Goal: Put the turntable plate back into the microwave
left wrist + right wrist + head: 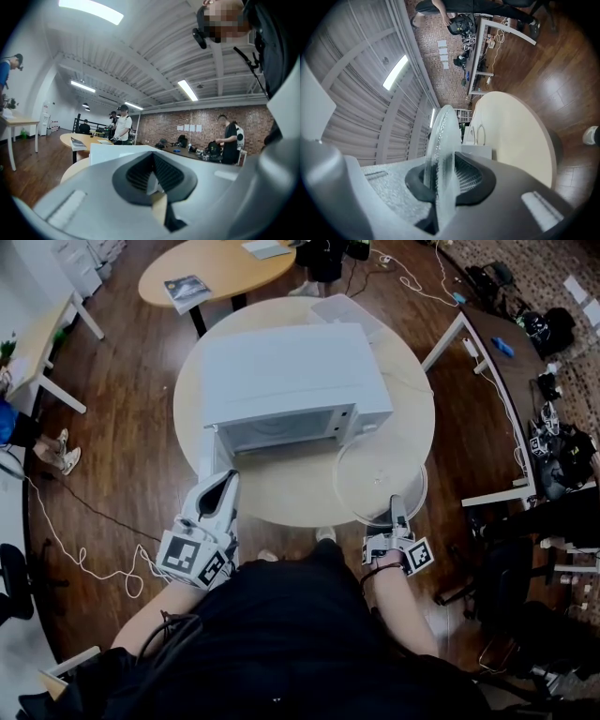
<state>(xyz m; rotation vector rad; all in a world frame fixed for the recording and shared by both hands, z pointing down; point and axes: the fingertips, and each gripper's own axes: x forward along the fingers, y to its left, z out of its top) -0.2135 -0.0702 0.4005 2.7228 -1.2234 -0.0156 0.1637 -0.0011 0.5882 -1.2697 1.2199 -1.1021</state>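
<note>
Glass, clear and round, the plate (380, 474) is outside the microwave (291, 381), off its front right corner and over the near right part of the round cream table (281, 498), with its rim reaching past the table's edge. Whether it rests on the table or is held just above it I cannot tell. The right tongs (400, 512) have it by its near rim. In the right gripper view the plate (440, 140) runs edge-on between the two dark ribbed pads (465, 180), which are closed tight against it on both sides. The right tongs (443, 176) point toward the table (511, 136), with the white box of the microwave (476, 152) just beyond the pads.

The microwave stands in the middle of the table, its front facing the person. Its door (217, 451) is swung out at the front left corner, so the chamber is open.

The left tongs (225, 486) sit at the near left of the table, their tip right by the lower end of that door. In the left gripper view the left tongs (152, 173) have their pads drawn together at the tips with nothing clamped between them. A sliver of white and of cream shows through the wedge behind the tips. The microwave (115, 152) rises just past them.

Farther off stand a wooden oval table (220, 263) carrying a magazine (187, 287), and several people (123, 124) before a brick wall (201, 124).
</note>
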